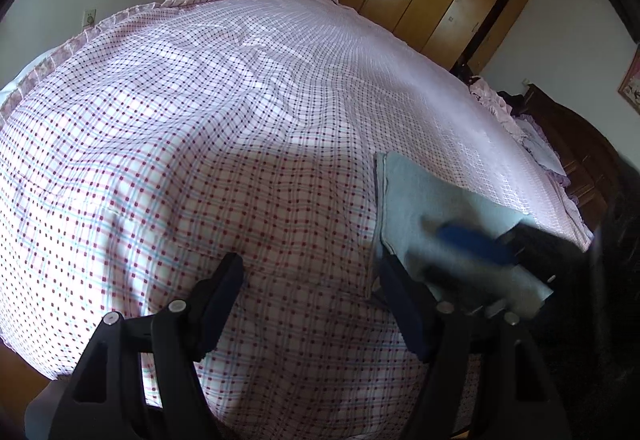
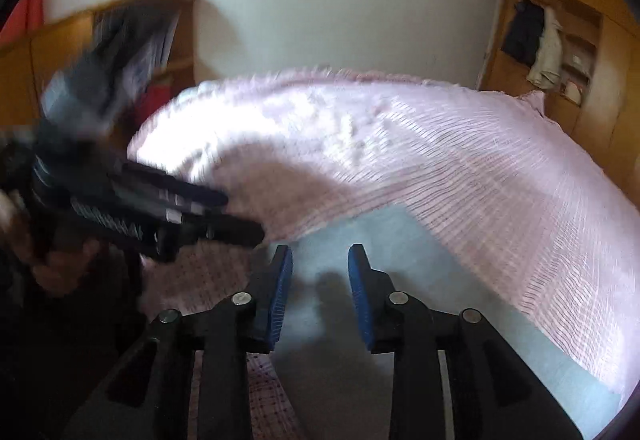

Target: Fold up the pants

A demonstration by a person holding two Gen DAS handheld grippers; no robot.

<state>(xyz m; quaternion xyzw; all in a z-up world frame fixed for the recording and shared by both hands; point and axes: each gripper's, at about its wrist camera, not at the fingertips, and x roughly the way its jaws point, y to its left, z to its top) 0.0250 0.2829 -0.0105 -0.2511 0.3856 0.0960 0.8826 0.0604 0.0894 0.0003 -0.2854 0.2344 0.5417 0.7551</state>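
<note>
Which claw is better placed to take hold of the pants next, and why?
Right. The right claw hangs open directly over the pants, while the left claw, also open, sits over the checked bedspread with the pants off to its right.

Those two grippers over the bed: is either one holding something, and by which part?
Nothing is held. The left gripper has its jaws wide apart over the checked bedspread; the right gripper is open above the light blue pants, gripping none of the cloth.
</note>
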